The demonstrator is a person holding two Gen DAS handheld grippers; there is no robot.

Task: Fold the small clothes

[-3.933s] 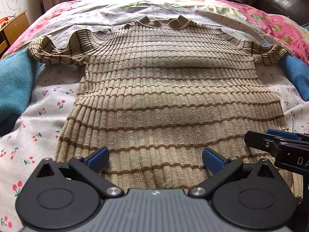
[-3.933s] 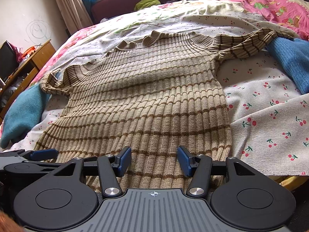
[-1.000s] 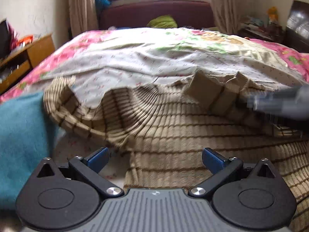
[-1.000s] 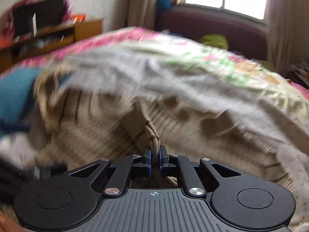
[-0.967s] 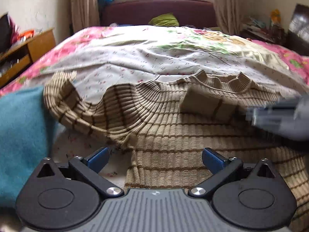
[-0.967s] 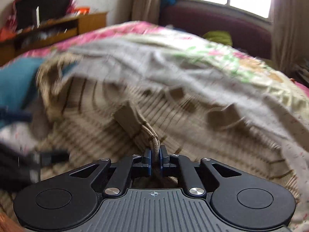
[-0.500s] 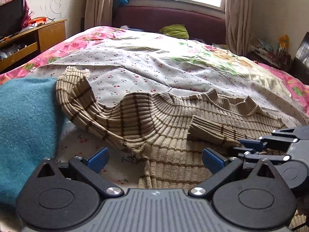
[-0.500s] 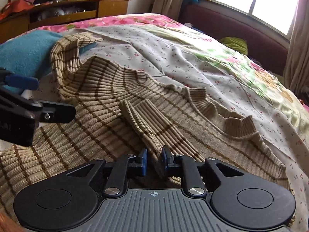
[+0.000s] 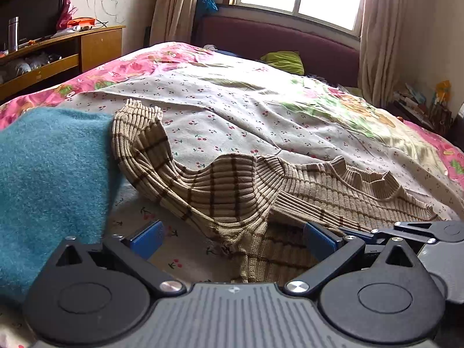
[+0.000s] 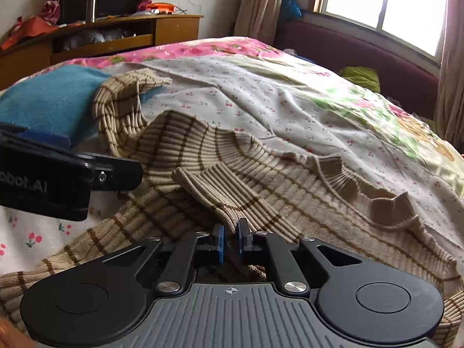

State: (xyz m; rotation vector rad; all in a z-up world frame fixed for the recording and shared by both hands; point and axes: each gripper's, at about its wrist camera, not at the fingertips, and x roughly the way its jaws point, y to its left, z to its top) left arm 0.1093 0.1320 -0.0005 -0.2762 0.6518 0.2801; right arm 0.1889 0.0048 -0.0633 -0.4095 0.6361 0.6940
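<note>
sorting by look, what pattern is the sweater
Beige ribbed sweater with thin brown stripes, clearest in the right wrist view.

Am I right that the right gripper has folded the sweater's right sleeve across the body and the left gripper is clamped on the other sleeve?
Not quite. The left gripper is open, its jaws wide apart around the sweater near the armpit, clamping nothing, as the left wrist view shows. The right gripper does hold the folded-in sleeve across the body.

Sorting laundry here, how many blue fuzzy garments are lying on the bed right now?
1 in view: the blue fuzzy garment lies at the bed's left edge, partly under the striped sweater's sleeve. Another may lie outside these views.
</note>
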